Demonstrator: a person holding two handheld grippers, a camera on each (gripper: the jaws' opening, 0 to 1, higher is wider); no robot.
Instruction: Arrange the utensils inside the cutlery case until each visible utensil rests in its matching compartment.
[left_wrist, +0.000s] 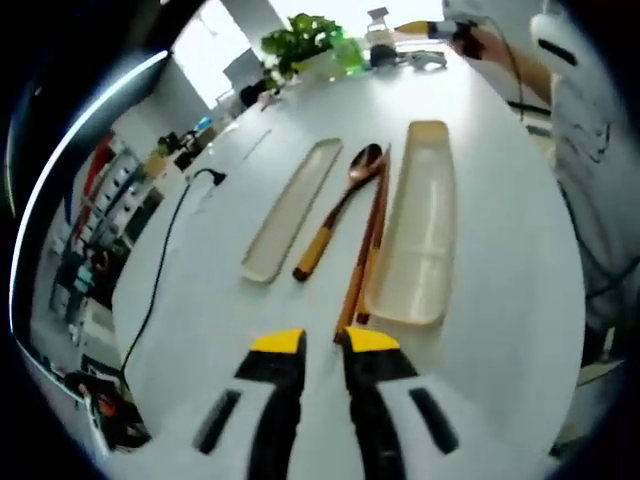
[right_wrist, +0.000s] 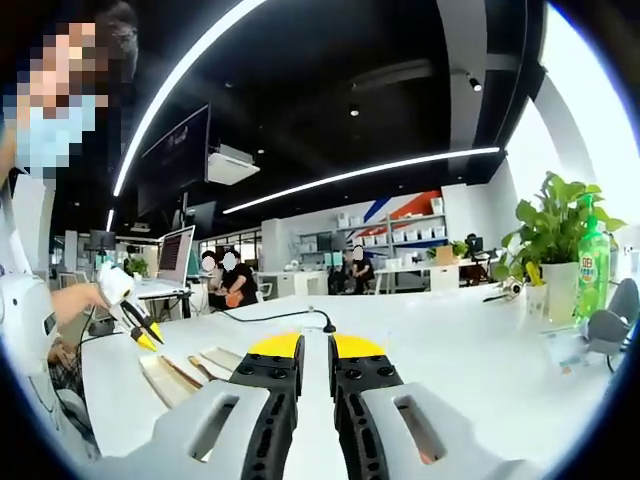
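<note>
Lying on the white table in your left gripper view, the spoon and chopsticks sit between the two halves of the case, in neither of them. The spoon has a dark bowl pointing away from you and a light wooden handle angled toward the narrow tray, just beside it. The chopsticks run alongside the spoon, close against the edge of the wide tray, with their near ends right in front of your left gripper. Its yellow-tipped jaws stand slightly apart, grip nothing, and hover short of the chopsticks.

A black cable trails across the table to the left of the narrow tray. At the far end stand a plant and a green bottle.

In your right gripper view, your right gripper is raised above the table, its jaws nearly together with a thin gap and empty. Far to the left you can see the left gripper held in a hand, tips pointed down near the trays. The plant and bottle stand at the right, and people sit at desks in the background.
</note>
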